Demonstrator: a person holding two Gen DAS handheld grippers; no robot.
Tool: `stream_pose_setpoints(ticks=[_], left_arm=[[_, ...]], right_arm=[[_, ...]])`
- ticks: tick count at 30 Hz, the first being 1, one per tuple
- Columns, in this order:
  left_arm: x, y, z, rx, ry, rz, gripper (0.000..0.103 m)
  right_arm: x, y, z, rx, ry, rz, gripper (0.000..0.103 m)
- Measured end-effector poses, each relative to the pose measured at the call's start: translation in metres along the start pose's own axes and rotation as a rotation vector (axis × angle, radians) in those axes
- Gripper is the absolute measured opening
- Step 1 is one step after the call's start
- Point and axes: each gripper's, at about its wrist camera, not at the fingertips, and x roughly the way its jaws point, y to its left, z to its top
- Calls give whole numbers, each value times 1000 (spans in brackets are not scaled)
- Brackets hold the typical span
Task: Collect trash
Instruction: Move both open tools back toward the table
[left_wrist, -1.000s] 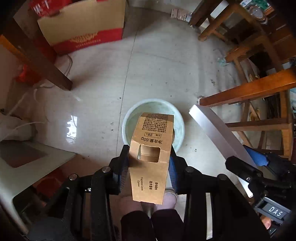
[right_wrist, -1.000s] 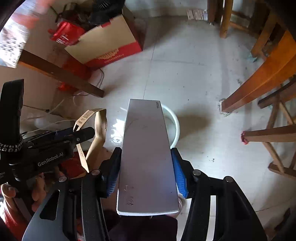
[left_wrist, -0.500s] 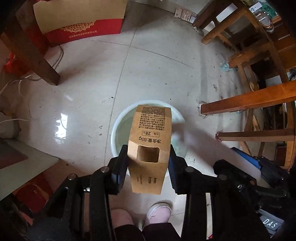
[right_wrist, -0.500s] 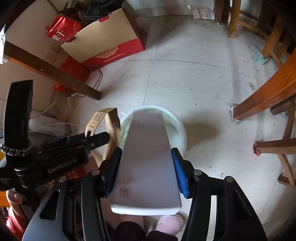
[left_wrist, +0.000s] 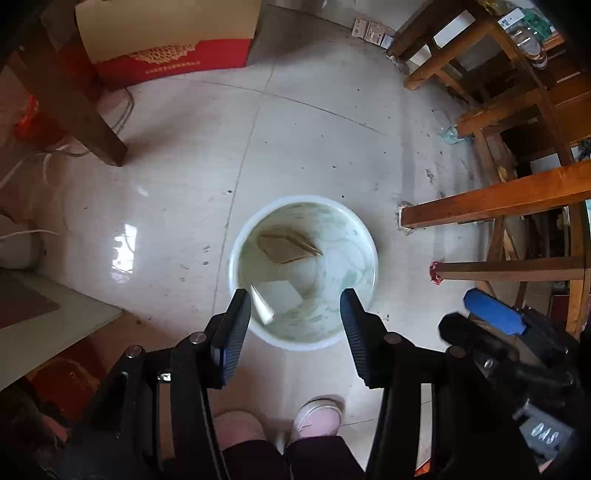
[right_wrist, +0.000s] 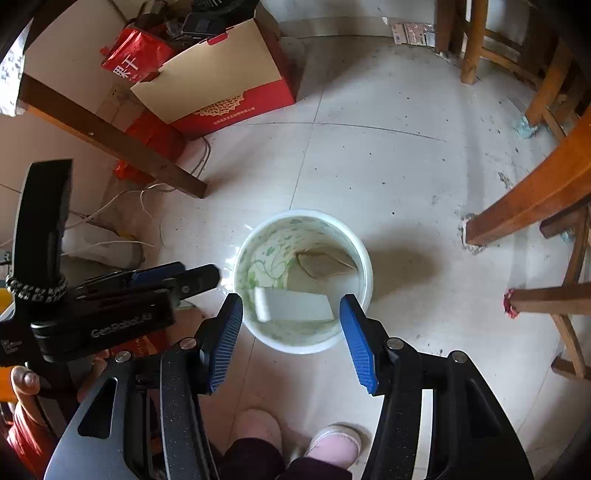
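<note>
A white bucket with a green pattern stands on the tiled floor below both grippers. A brown paper box lies inside it at the far side. A long white box lies inside at the near side, blurred. My left gripper is open and empty above the bucket's near rim. My right gripper is open and empty above the same rim. Each gripper shows at the edge of the other's view.
A red and tan carton stands at the back left beside a dark table leg. Wooden chairs stand at the right. Cables lie at the left. The person's pink shoes are below.
Both grippers have opened. The brown box has left the left gripper and the white box the right one; both now lie in the bucket.
</note>
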Motion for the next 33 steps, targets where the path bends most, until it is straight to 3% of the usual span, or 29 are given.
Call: stream_pose_setpoints(ticks=[9,18,23,33], left_arm=[[-107,-26,-6,53,-46,43,50],[-267,-75,-3,105,-135,43,50],[-363,-97,9,98,-225,27,50],[-534,-125,9,145,-401,-3,50]], right_arm=[[-69,18,13,17,-8,2,51],[-205,75,37,-15,-83,16,51],[-277,106,48,-36,-130,18,51],[-432,173,59,-86,-322,2,51]])
